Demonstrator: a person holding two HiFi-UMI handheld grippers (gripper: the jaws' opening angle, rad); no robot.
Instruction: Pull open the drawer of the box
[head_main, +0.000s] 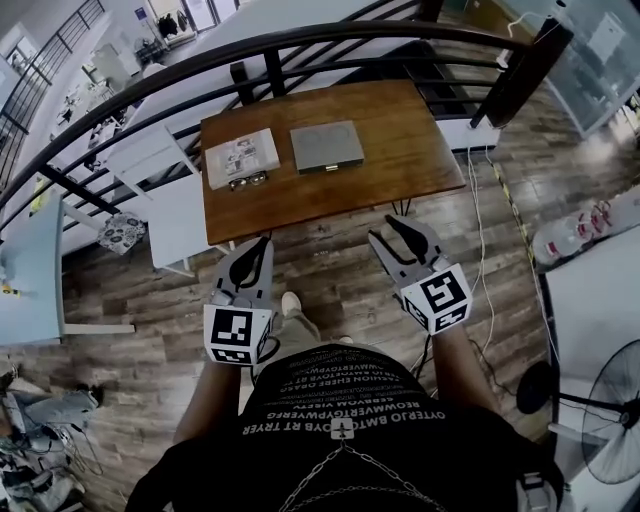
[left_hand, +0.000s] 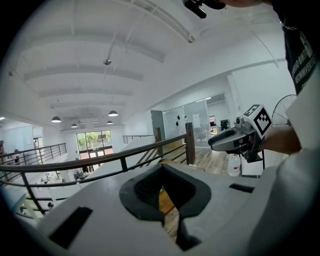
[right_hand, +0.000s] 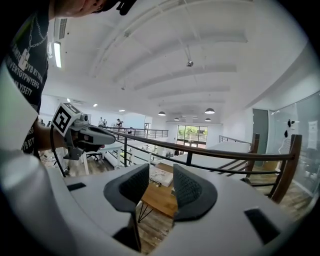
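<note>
Head view: the drawer box (head_main: 327, 147) is seen untouched at 12 o'clock. The left gripper (head_main: 264, 242) is held closed, the right gripper (head_main: 384, 228) spread empty for reaching.

Bare floor (head_main: 330, 275) lies open ahead of the left claw (head_main: 261, 243) and right claw (head_main: 390, 232), up to the table (head_main: 405, 150). Further ahead a box (head_main: 327, 147), book (head_main: 241, 157) and glasses (head_main: 247, 181) crowd the tabletop, with a railing (head_main: 300, 48) behind.
</note>
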